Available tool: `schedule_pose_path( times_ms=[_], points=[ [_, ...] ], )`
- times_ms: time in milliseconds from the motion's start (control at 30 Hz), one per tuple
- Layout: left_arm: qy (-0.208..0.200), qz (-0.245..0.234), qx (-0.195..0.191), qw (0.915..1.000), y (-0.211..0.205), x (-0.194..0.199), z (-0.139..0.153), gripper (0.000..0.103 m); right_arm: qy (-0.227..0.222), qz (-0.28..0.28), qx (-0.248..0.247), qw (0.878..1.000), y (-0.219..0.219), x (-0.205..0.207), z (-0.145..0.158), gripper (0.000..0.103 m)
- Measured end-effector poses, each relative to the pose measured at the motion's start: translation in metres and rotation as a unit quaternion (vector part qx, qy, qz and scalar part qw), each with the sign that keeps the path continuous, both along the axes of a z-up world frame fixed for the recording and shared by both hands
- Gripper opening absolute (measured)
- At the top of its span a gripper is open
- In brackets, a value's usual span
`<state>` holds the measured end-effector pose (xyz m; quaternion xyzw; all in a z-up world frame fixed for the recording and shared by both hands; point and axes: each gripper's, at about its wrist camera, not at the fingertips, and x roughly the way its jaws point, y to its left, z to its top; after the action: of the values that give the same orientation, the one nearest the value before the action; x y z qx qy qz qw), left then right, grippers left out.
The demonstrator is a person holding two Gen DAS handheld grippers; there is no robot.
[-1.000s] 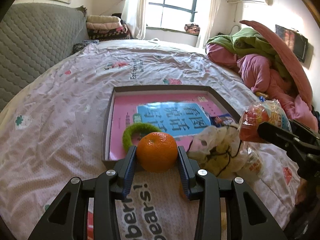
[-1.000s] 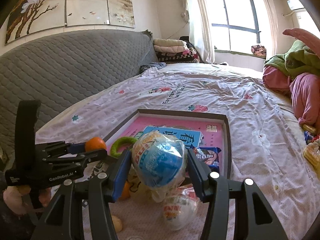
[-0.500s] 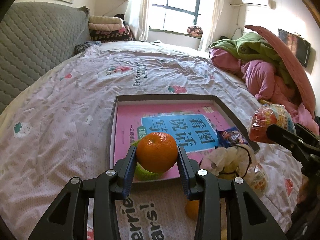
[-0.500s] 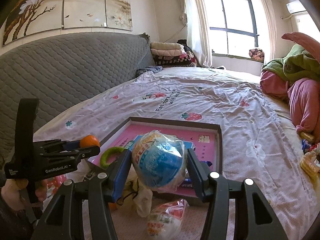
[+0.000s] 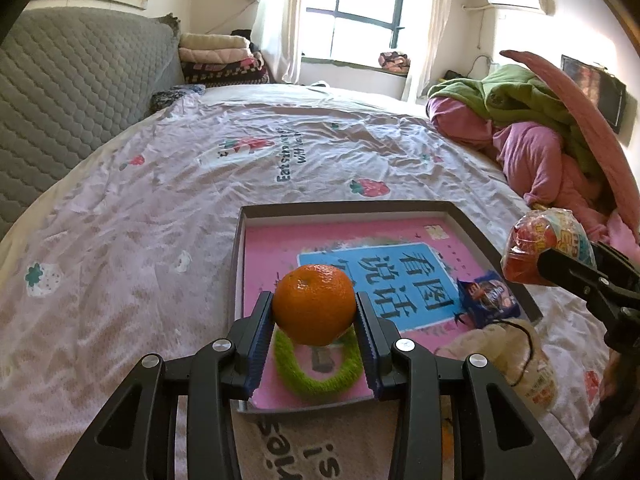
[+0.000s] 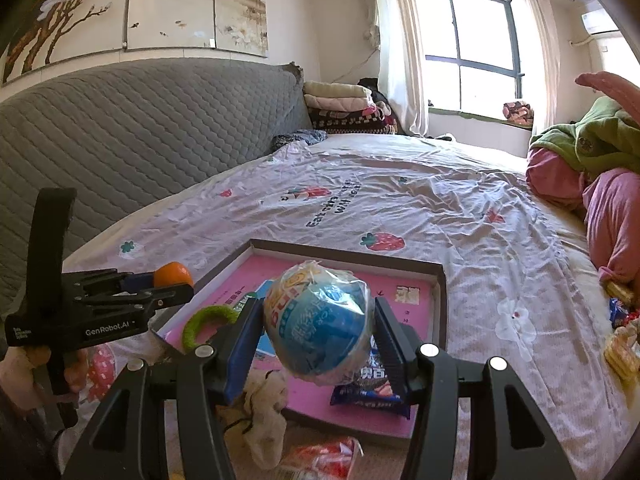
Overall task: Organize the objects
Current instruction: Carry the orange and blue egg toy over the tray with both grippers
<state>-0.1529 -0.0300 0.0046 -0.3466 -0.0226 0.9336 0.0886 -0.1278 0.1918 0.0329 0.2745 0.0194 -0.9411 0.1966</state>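
**Two grippers, each with a load, above the tray**

Lilac bedsheet [image 5: 168,208] with printed strawberries covered the whole bed, and a grey quilted headboard [image 6: 132,136] stood along its far side. Folded blankets [image 6: 344,108] were stacked in the corner near the window, and a heap of pink and green bedding [image 5: 532,136] lay on the other side of the bed.

On the sheet lay a shallow dark-rimmed tray [image 5: 352,208], and a pink book with a blue title panel [image 5: 404,276] covered its floor. On the book lay a green fuzzy ring [image 5: 308,380] near the front rim and a dark blue snack packet [image 6: 372,392] near the right rim. Just outside the front rim, on the sheet, were a crumpled cream cloth pouch with a black cord [image 5: 508,356] and a red-printed plastic packet [image 6: 324,456].

The left gripper [image 5: 316,328] was clamped on an orange [image 5: 314,304], with both blue pads against the fruit. It hung above the green ring, over the front part of the tray. The right gripper [image 6: 320,332] was closed on a round snack in a clear wrapper with blue print [image 6: 320,324]; the pads pressed its two sides. It was also in the air above the tray's front edge, over the blue packet. A hand [image 6: 28,372] held the handle of the left gripper.
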Motion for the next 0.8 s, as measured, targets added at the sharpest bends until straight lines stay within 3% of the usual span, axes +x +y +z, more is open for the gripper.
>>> schedule_pose_path(
  times_ms=[567,800],
  points=[
    [-0.017,0.004,-0.008,0.9998,0.000,-0.026,-0.018,0.041,-0.028,-0.014,0.018,0.999,-0.003,-0.038,-0.020,0.056],
    [-0.021,-0.002,-0.020,0.9996,0.006,-0.027,-0.026,0.041,-0.044,0.007,0.030,0.999,-0.014,-0.041,-0.031,0.056]
  ],
)
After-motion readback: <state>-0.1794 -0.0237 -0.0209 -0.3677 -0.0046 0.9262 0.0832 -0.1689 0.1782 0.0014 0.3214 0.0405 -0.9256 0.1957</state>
